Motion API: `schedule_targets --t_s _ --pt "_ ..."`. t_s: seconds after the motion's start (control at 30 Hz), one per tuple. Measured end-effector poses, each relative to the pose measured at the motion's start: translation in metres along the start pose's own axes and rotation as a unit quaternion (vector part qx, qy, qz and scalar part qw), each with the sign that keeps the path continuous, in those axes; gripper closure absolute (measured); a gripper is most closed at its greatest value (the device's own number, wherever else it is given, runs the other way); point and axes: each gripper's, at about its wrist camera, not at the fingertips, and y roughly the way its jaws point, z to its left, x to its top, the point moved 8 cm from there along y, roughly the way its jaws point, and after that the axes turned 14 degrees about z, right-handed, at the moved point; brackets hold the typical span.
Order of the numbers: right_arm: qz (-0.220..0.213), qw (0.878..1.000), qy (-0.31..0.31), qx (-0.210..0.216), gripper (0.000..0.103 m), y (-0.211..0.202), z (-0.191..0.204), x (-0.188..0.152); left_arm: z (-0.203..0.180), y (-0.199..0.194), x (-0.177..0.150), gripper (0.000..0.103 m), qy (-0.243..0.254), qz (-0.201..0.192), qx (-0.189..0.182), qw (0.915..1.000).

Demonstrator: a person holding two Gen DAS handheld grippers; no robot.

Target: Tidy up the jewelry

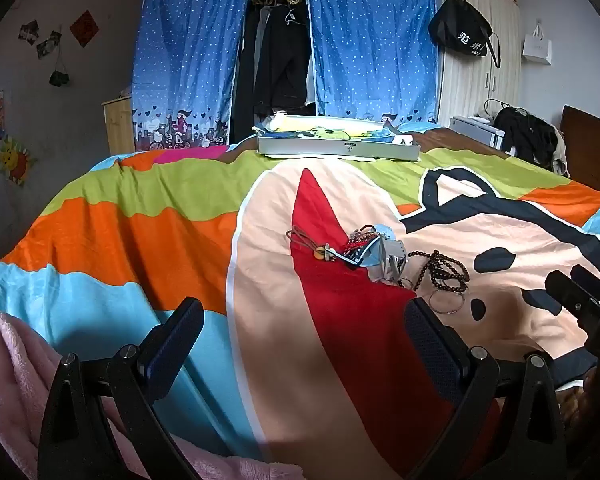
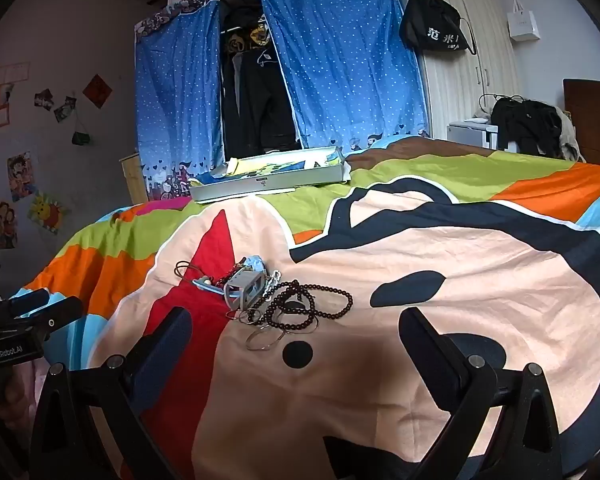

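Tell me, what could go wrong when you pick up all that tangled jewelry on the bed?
The dark bead strings overlap the thin wire rings, so lifting one may drag the other. The rings lie flat on the soft bedspread, so an open tool might pinch fabric instead. The gray box could tip.

Blue dotted curtains (image 1: 188, 60), hanging black bag (image 1: 460, 32), wall posters (image 2: 20, 172).

Broad wavy bands of lime green, orange and sky blue on the cartoon-print bedspread (image 1: 148, 216), with a peach field, a red wedge and black outlines and spots. Dark brown on the round-bead strand (image 2: 320, 304); silver-grey on the small open box (image 2: 246, 288). White polka dots over bright blue on the wardrobe curtain (image 1: 188, 48). Matte black on both grippers' fingers (image 2: 428, 344).
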Motion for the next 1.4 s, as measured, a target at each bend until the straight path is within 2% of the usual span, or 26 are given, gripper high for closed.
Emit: schedule_targets --t_s 1.4 --pt "0.003 1.000 0.005 -0.004 0.000 0.0005 -0.0022 -0.0016 -0.0004 0.0008 -0.0059 0.005 0.003 -0.001 -0.002 1.0000"
